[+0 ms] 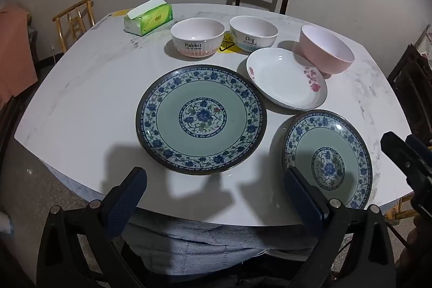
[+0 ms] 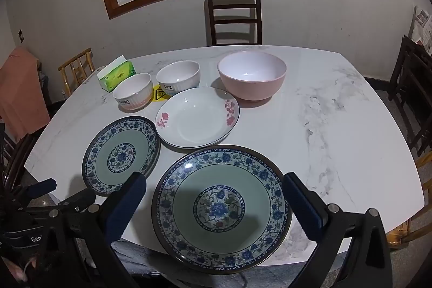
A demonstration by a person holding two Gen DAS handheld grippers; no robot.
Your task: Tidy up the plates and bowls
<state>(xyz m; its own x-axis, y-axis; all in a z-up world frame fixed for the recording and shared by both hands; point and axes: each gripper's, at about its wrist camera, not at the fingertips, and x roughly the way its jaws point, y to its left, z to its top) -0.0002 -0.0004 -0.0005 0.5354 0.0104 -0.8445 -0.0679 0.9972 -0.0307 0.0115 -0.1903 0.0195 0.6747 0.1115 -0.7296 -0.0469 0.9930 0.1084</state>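
Crockery spread on marble tabletop, both tools wide apart

Plates and bowls lie unstacked on the white marble tabletop (image 2: 337, 126), and the white floral plate (image 2: 197, 118) serves as the landmark. Just behind it to the right sits the pink bowl (image 2: 252, 76), close to the plate's rim; whether they touch cannot be told. Behind it to the left stand two white ribbed bowls: the "Dog" bowl (image 2: 178, 77) nearer the middle and the "Rabbit" bowl (image 2: 132, 91) further left, with a yellow sticker (image 2: 160, 95) on the tabletop between them. Beyond the "Rabbit" bowl lies a green tissue pack (image 2: 117, 76). In front of the floral plate to the left is the far blue-patterned plate (image 2: 121, 154), its rim very near the floral plate's. Directly in front, at the near edge of the tabletop, lies the near blue-patterned plate (image 2: 221, 208), slightly overhanging that edge.

The right tool (image 2: 214, 203) hangs above this near plate, fingers spread and gripping nothing. The left tool (image 1: 216, 186) hovers over the tabletop's near edge, in front of the far blue-patterned plate, likewise spread and empty. A dark chair (image 2: 233, 16) stands behind the tabletop, beyond the floral plate.
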